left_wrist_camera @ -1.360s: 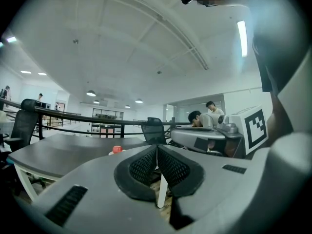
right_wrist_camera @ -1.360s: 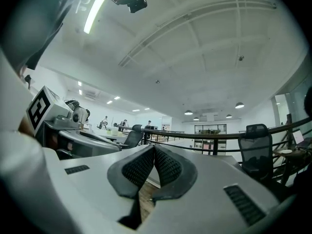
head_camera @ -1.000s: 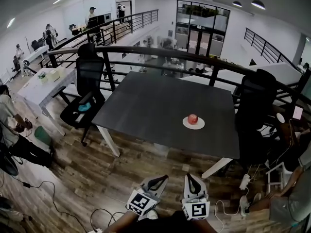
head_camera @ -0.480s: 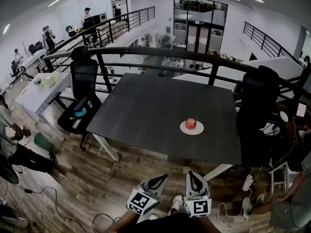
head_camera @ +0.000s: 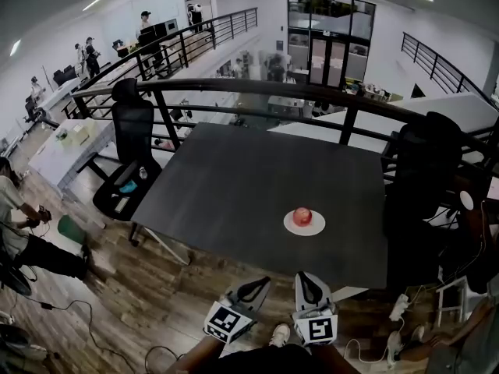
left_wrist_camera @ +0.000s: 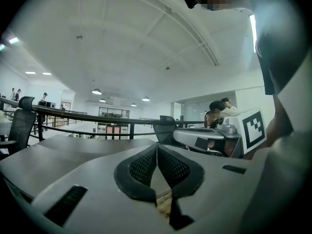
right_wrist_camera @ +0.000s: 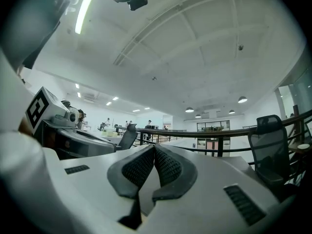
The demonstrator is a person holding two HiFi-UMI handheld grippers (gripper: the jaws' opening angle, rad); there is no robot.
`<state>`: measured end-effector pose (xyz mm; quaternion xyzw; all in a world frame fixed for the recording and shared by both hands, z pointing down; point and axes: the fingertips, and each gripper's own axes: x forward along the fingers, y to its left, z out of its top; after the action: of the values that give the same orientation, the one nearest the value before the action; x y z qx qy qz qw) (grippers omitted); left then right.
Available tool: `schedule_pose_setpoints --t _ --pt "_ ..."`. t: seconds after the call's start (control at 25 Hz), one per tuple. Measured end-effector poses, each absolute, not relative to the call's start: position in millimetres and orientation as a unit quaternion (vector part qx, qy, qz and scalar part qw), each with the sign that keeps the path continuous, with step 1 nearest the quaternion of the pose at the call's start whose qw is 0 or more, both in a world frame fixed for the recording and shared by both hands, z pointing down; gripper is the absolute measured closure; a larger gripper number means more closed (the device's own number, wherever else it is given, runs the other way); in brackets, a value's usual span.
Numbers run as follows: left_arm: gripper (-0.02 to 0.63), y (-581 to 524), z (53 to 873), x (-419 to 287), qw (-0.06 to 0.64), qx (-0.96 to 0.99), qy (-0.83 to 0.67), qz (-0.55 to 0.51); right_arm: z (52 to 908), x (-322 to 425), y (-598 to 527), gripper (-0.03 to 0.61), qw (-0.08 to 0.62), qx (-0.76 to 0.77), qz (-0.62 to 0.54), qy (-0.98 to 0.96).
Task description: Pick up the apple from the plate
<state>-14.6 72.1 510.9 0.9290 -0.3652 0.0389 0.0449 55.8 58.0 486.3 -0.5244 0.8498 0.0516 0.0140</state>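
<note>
A red apple (head_camera: 302, 216) rests on a small white plate (head_camera: 294, 227) near the front right of a dark grey table (head_camera: 234, 185). Both grippers hang below the table's near edge, well short of the plate. My left gripper (head_camera: 263, 283) is shut with nothing between its tips. My right gripper (head_camera: 302, 278) is shut and empty too, almost straight below the plate in the head view. In the left gripper view the jaws (left_wrist_camera: 157, 147) meet, and in the right gripper view the jaws (right_wrist_camera: 154, 149) meet. Neither gripper view shows the apple.
Black office chairs stand at the table's left (head_camera: 129, 142) and right (head_camera: 425, 170). A black railing (head_camera: 257, 92) runs behind the table. Cables and a power strip (head_camera: 399, 307) lie on the wooden floor. People stand by desks at the far left (head_camera: 23, 224).
The whole view has advanced toward the table: plate and apple sit lower and closer in the head view. Both grippers stayed shut and side by side.
</note>
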Motion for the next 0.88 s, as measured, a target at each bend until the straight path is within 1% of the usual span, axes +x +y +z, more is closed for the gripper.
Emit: schedule_pose_setpoints --t 0.36,0.56,0.88 --pt "0.586 19.1 521.4 3.2 0.055 0.908 -0.411 0.06 489.2 79.7 7.5 0.554 0.011 -0.498 0.049 0.866" --pt "0.586 0.1 530.7 11.6 0.068 0.909 -0.408 0.056 480.9 82.3 -14.5 0.554 0.021 -0.493 0.065 0.867" --pt "0.586 -55.5 530.7 10.4 0.065 0.919 -0.384 0.056 492.5 85.5 -68.0 0.554 0.009 -0.522 0.048 0.851"
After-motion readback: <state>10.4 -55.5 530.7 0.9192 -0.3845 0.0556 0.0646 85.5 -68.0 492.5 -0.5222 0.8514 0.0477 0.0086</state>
